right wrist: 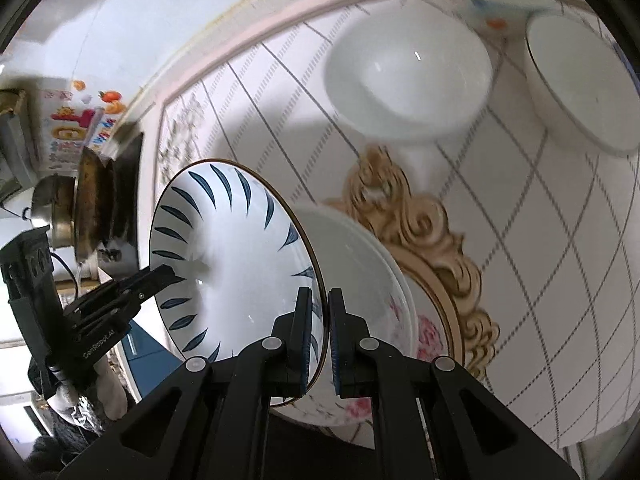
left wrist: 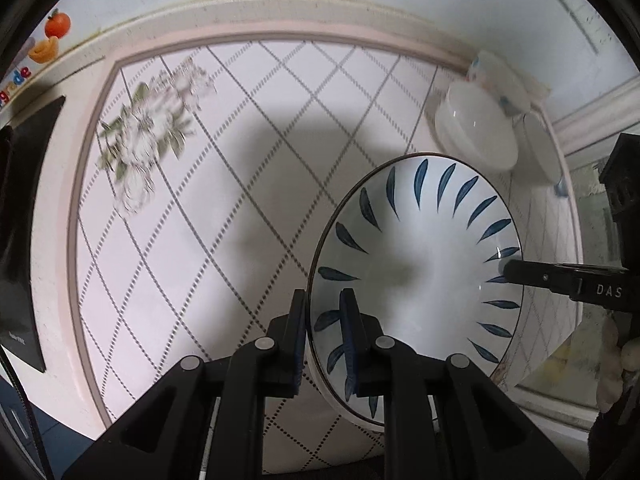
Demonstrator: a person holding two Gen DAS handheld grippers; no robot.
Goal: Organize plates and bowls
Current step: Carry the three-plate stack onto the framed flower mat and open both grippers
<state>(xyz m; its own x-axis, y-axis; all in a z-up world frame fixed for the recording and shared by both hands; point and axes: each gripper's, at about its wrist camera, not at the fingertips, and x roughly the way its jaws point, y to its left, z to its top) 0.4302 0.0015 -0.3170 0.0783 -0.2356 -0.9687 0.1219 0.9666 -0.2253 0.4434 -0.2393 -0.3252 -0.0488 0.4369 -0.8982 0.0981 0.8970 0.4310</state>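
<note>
My left claw [left wrist: 325, 336] pinched the near rim of the bowl [left wrist: 416, 264], a glossy round dish with thin blue leaf strokes fanning around its white inside and a dark line edging the rim. It hung tilted above the worktop [left wrist: 208, 216], smooth and printed with a dotted diamond grid and a pale flower spray. My right claw [right wrist: 320, 344] gripped the opposite rim, its ribbed blue pads pressed on either side. Under the bowl lay a plate [right wrist: 424, 336] with pink roses. Further right stood a plain white bowl [right wrist: 404, 80] and another white bowl [right wrist: 576, 92].
</note>
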